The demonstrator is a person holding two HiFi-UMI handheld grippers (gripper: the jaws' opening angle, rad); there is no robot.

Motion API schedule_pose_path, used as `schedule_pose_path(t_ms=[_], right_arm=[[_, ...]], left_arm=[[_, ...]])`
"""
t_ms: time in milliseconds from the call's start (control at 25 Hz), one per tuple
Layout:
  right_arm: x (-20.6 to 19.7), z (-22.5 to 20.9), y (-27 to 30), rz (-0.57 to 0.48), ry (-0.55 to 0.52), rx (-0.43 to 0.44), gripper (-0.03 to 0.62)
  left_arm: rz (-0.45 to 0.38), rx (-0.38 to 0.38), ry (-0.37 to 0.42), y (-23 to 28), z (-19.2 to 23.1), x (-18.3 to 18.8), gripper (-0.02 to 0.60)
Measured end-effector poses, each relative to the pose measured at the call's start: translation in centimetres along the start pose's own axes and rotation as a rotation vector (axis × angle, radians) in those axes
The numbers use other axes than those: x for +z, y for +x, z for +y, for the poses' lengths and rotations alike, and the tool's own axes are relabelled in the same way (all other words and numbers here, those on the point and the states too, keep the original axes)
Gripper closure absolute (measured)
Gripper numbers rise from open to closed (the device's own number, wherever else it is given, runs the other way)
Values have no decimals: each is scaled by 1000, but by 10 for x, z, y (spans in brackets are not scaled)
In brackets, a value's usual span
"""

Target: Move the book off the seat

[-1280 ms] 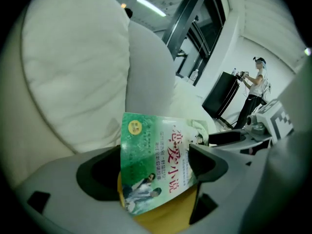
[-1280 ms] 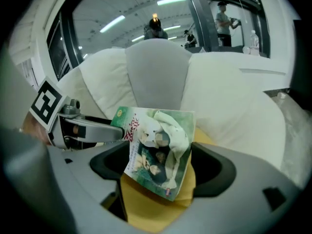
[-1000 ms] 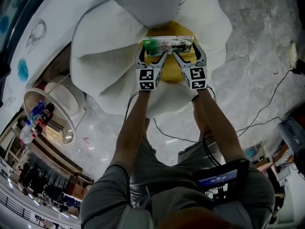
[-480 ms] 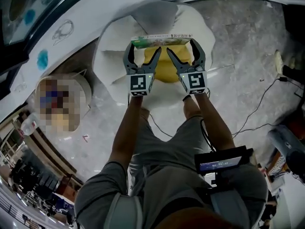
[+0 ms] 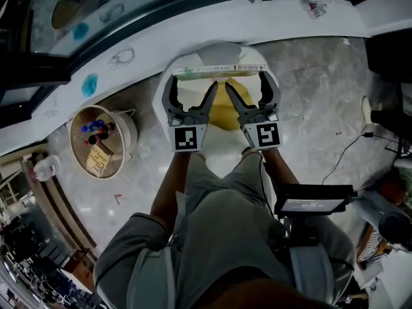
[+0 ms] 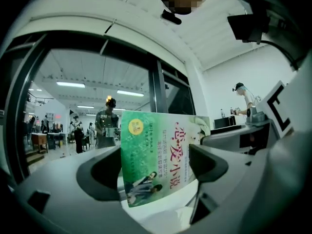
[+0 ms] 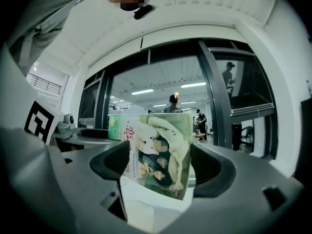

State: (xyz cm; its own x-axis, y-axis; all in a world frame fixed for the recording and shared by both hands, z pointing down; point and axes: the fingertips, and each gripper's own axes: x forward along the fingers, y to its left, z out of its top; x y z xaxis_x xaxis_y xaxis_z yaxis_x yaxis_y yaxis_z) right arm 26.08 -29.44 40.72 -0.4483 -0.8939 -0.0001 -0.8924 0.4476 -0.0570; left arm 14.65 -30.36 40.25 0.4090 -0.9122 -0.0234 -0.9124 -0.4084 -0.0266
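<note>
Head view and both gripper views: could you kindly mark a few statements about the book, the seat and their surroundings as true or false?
1. The book has a mostly green cover. True.
2. The book lies flat on the yellow cushion. False: it is held upright, off the cushion.
3. Only the left gripper is at the book. False: the right gripper is at it too, and the book spans both.
4. The seat is white with a yellow middle. True.
5. A round bin holding bottles stands on the floor to the person's left. True.
6. Both grippers have their jaws pressed together. False: each pair stands wide apart.
</note>
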Motion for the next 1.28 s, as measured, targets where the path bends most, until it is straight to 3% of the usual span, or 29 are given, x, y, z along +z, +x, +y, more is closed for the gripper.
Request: schedule_pose_path(t_ms=[120, 200, 600, 800, 880, 1040, 1280], right_arm=[[50, 8, -12, -7, -49, -11, 214], [69, 17, -17, -2, -24, -10, 214], [79, 55, -41, 7, 12, 62, 214], [80, 64, -51, -14, -14, 233, 214], [74, 74, -57, -10, -12, 345, 214], [59, 112, -69, 34, 18, 566, 214], [60, 181, -92, 87, 42, 703, 214]], left_arm=[[-21, 29, 9, -20, -3, 56, 160], [-22, 59, 12, -35, -6, 77, 160], [-8, 177, 34, -86, -2, 95, 160], [11, 338, 89, -116, -20, 96, 160], [12, 451, 106, -137, -29, 97, 160], [93, 689, 74, -192, -38, 84, 160], [120, 823, 66, -269, -30, 95, 160]])
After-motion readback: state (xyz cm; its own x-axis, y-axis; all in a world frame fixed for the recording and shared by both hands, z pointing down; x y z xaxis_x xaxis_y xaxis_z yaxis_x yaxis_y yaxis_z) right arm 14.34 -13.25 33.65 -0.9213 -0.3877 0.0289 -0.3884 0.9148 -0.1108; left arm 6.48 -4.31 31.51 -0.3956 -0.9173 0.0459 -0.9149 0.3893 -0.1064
